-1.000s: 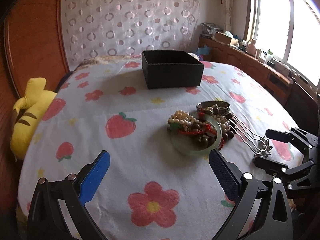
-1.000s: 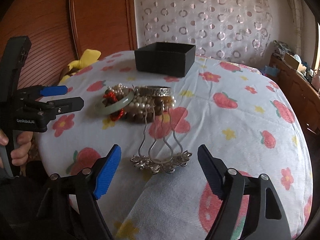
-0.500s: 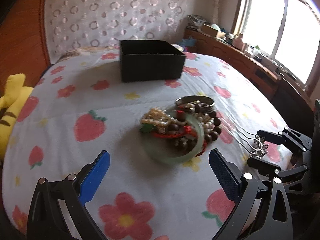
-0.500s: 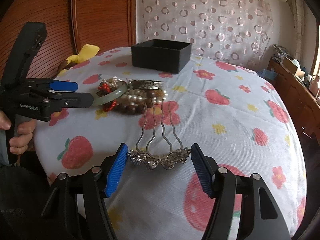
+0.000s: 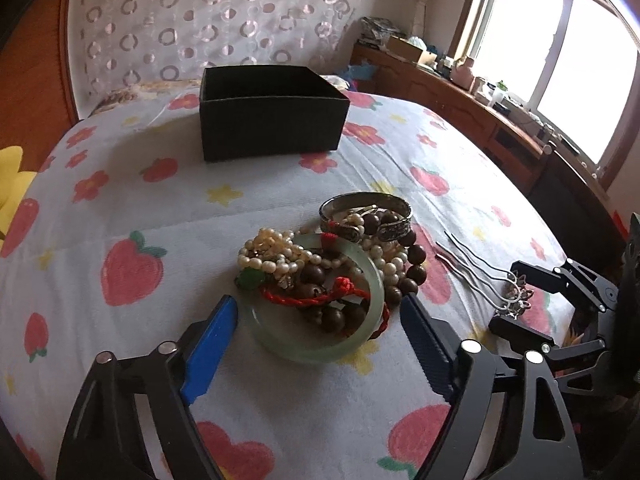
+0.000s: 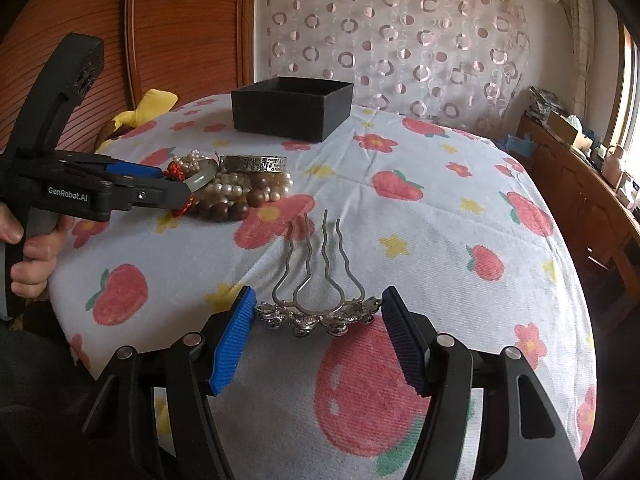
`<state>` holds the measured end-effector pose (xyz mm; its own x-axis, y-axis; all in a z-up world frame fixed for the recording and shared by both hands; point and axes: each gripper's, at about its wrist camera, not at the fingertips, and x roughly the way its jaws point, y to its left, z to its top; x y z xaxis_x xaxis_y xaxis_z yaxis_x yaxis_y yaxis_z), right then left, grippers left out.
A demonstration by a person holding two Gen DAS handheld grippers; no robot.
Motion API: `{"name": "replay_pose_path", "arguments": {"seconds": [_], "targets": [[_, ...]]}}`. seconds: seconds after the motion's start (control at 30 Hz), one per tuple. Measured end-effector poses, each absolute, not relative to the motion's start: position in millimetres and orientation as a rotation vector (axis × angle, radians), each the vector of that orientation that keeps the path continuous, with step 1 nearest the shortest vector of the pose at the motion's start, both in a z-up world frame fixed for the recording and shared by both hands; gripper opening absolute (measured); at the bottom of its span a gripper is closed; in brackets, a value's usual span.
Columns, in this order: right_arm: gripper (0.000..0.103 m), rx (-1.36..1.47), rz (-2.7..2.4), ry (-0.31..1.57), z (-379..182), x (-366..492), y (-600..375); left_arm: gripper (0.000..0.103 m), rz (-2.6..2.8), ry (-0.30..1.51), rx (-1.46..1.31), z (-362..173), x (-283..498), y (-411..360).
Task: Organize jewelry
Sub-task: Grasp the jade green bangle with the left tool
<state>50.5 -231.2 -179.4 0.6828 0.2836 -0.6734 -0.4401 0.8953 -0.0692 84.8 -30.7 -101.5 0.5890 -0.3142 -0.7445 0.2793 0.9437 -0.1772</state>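
A pile of jewelry lies on the flowered bedspread: a pale green jade bangle [image 5: 362, 312], pearl strands [image 5: 276, 254], brown wooden beads [image 5: 414, 268], a red cord and a silver cuff [image 5: 366, 208]. My left gripper [image 5: 318, 332] is open, its pads either side of the bangle's near rim. A silver hair comb [image 6: 318, 300] with a jewelled top lies to the right. My right gripper [image 6: 318, 334] is open, its pads flanking the comb's top, not pressing it. A black open box [image 5: 268, 110] stands behind the pile.
A yellow plush toy [image 6: 140, 110] lies at the bed's left edge by the wooden headboard. A wooden cabinet [image 5: 480, 116] with clutter runs under the window on the right. The bed drops off on the right side.
Both grippers have moved forward and their jaws have narrowed. The left now brackets the jade bangle. The right now brackets the comb's jewelled top.
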Motion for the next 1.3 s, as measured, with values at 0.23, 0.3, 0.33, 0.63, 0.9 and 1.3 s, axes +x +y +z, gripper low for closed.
{"name": "replay_pose_path", "arguments": {"seconds": [0.23,0.3,0.33,0.63,0.9,1.3], "targets": [[0.067,-0.233,0.41,0.713,-179.6,50.0,-230.1,0.067,-0.359,0.856,-0.044,-100.9,72.8,-24.2],[0.067,-0.234,0.41,0.713,-179.5,50.3,-230.0,0.067,-0.368,0.85,-0.058,-99.8,64.9,-18.2],[0.067,-0.233,0.409,0.713,-179.8,50.0,-230.3,0.067,-0.373,0.848,-0.064,-98.9,62.3,-16.6],[0.067,-0.239,0.406,0.711,-179.8,50.6,-229.7,0.066,-0.331,0.808,-0.049,-88.4,45.1,5.4],[0.068,-0.239,0.408,0.711,-179.8,51.0,-229.8,0.066,-0.289,0.752,-0.028,-74.0,54.1,13.0],[0.068,-0.237,0.408,0.712,-179.4,51.4,-227.8,0.008,-0.273,0.755,-0.064,-73.6,81.2,30.8]]}}
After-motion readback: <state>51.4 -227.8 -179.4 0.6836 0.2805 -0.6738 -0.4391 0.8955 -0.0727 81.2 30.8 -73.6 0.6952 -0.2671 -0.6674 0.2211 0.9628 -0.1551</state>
